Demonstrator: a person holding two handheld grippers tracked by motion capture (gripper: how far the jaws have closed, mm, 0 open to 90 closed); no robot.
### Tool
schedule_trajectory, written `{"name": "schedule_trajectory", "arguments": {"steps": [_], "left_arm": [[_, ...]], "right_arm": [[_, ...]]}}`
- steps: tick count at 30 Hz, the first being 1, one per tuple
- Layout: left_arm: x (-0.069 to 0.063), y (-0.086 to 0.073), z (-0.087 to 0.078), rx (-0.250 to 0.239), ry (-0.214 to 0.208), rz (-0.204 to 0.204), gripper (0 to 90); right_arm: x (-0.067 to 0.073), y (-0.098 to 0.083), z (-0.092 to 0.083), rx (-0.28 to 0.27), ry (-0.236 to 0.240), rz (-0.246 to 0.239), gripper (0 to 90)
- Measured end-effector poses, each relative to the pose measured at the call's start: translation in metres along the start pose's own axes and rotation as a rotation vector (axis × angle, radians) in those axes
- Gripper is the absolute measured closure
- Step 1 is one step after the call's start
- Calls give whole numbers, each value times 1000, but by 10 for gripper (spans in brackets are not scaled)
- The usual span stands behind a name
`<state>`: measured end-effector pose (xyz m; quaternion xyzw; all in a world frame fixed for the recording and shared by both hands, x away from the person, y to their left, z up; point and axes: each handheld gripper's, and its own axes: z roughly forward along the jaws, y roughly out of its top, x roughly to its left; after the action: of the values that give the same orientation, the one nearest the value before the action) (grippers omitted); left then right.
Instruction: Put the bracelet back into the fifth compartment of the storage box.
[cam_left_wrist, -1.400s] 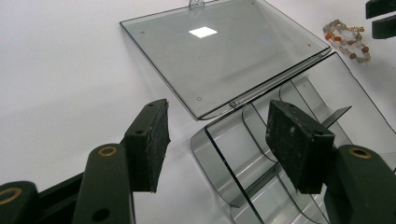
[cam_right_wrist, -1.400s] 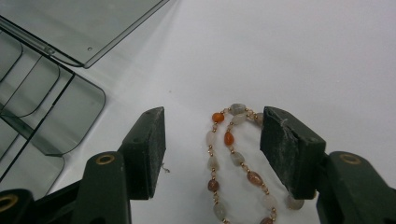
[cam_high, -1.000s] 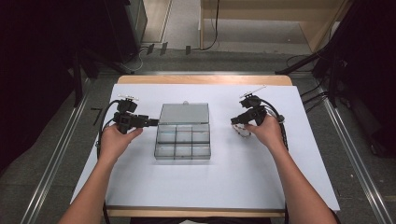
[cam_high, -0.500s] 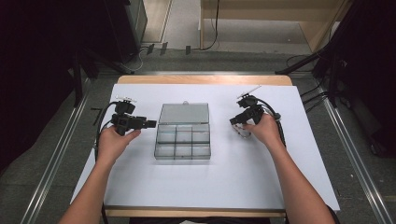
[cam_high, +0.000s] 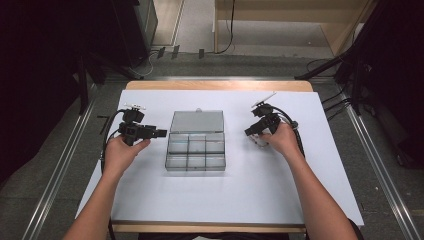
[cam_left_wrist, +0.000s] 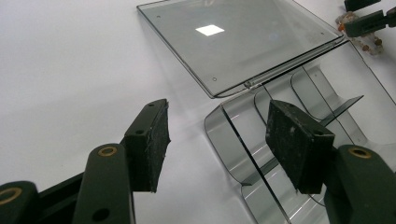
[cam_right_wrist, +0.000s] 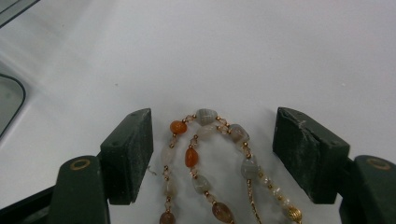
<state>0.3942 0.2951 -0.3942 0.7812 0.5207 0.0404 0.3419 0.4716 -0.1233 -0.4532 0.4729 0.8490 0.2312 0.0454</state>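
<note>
A clear plastic compartment box (cam_high: 196, 152) lies mid-table with its lid (cam_high: 197, 121) folded flat behind it. My left gripper (cam_high: 161, 133) hovers open just left of the box; its pads (cam_left_wrist: 149, 135) frame the box's near wall (cam_left_wrist: 224, 135) and touch nothing. A string of grey, orange and gold beads (cam_right_wrist: 204, 115) lies on the white table right of the box. My right gripper (cam_right_wrist: 217, 140) stands over it with the beads between the jaws. Those jaws have just been opening, and the pads (cam_right_wrist: 133, 144) stand clear of the beads (cam_high: 260, 142).
The white sheet (cam_high: 240, 200) covers the wooden table, with bare room in front of the box and at the far right. Cables (cam_high: 295, 130) trail from both grippers. My right gripper (cam_left_wrist: 369, 21) is in the left gripper view beyond the box.
The right gripper has shifted slightly over the beads. The left hand and the box have stayed where they were.
</note>
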Motion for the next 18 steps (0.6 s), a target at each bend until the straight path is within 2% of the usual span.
{"name": "schedule_trajectory", "arguments": {"steps": [8, 11, 18], "left_arm": [[0, 1, 1, 5, -1, 3, 405], [-1, 1, 2, 6, -3, 2, 404], [-1, 1, 3, 8, -3, 2, 404]], "right_arm": [[2, -1, -1, 30, -25, -41, 303], [5, -1, -1, 56, -46, -74, 303], [6, -3, -3, 88, -55, -77, 327]]}}
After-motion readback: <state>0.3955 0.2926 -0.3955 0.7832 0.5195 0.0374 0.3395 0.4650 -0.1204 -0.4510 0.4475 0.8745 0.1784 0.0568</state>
